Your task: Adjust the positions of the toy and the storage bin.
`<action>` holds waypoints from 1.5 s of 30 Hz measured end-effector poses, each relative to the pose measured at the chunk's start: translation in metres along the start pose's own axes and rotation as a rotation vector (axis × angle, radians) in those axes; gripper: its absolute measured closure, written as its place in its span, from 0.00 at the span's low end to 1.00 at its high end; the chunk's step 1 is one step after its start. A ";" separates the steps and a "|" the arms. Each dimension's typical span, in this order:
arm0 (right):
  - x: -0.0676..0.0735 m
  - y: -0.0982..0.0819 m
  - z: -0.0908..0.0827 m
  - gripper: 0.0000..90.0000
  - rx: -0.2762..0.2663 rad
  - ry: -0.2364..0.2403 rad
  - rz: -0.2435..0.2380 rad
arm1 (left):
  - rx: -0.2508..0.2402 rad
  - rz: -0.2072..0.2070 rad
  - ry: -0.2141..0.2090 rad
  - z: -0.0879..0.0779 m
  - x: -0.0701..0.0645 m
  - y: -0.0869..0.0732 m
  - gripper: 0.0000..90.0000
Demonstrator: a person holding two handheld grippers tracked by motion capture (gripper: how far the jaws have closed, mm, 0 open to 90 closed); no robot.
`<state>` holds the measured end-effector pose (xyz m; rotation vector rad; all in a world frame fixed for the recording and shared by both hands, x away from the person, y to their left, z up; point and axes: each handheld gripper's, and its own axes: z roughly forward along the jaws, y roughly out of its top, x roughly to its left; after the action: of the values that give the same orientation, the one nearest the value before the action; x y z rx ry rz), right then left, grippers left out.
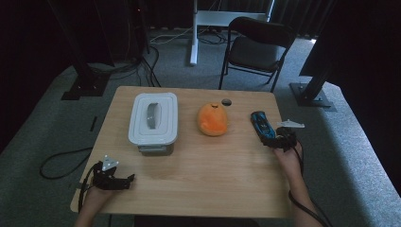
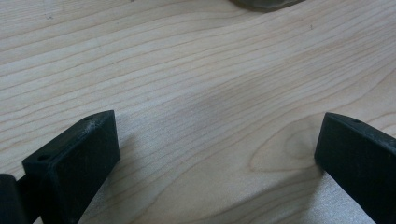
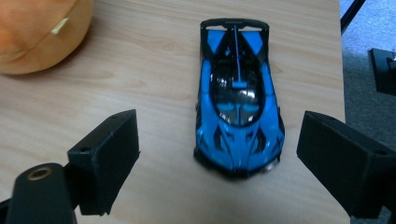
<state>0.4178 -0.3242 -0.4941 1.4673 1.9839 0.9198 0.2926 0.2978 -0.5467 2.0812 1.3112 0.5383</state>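
Observation:
A blue and black toy car lies on the wooden table near its right edge. My right gripper is open just behind the car, its jaws spread wide on either side of the car's near end without touching it. An orange plush toy sits in the middle of the table. A white lidded box stands to its left. My left gripper rests open low over bare wood at the front left corner.
A small dark round disc lies behind the plush toy. A black chair stands beyond the table's far edge. Black frame posts and cables are on the grey carpet around the table.

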 end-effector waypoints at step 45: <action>-0.020 0.027 0.096 0.19 0.202 -0.041 0.027 | -0.001 -0.002 0.000 0.000 0.000 0.000 0.00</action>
<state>0.5104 -0.3167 -0.5352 1.6121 2.0814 0.7112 0.2926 0.2977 -0.5467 2.0795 1.3126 0.5385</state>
